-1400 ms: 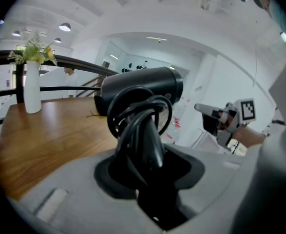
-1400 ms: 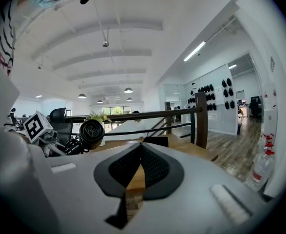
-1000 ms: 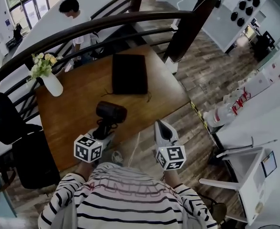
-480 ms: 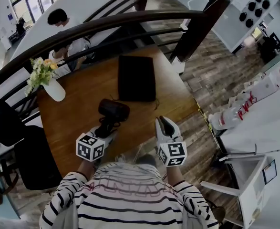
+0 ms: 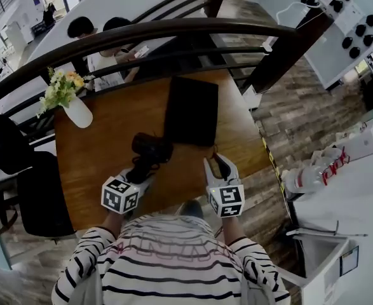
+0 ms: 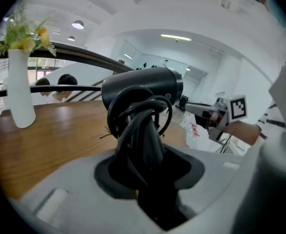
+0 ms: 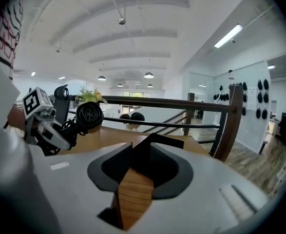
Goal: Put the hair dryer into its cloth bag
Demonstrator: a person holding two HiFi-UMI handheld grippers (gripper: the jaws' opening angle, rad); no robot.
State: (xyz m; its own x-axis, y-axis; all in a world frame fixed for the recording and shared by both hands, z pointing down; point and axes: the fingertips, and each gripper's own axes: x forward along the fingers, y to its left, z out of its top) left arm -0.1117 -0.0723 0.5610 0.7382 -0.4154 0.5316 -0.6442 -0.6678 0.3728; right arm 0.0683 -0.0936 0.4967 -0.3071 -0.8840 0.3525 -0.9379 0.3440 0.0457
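The hair dryer [image 5: 151, 150] is in my left tool [image 5: 142, 170]. That tool is clamped part-way closed on the handle, over the cord [image 6: 138, 116] looped round it, and the barrel stands out past the tips just above the surface [image 5: 103, 151]. I judge the dryer a hard plastic body, fairly weighty and top-heavy at the barrel, so the handle is the right place to hold it. The wound cord gives some bite but may slip or unwind.

The cloth bag [image 5: 191, 110] lies flat on the surface just ahead of my right tool [image 5: 217, 162], well beyond the dryer. It looks soft and limp, with no opening that holds itself up, so I would take it by the near edge of its mouth. My right tool's jaws are opening with nothing between them, only bare wood showing through the gap.

I count one hair dryer, one cloth bag, two tools and one white vase of flowers [image 5: 78, 113], which stands off to the left of my left tool.
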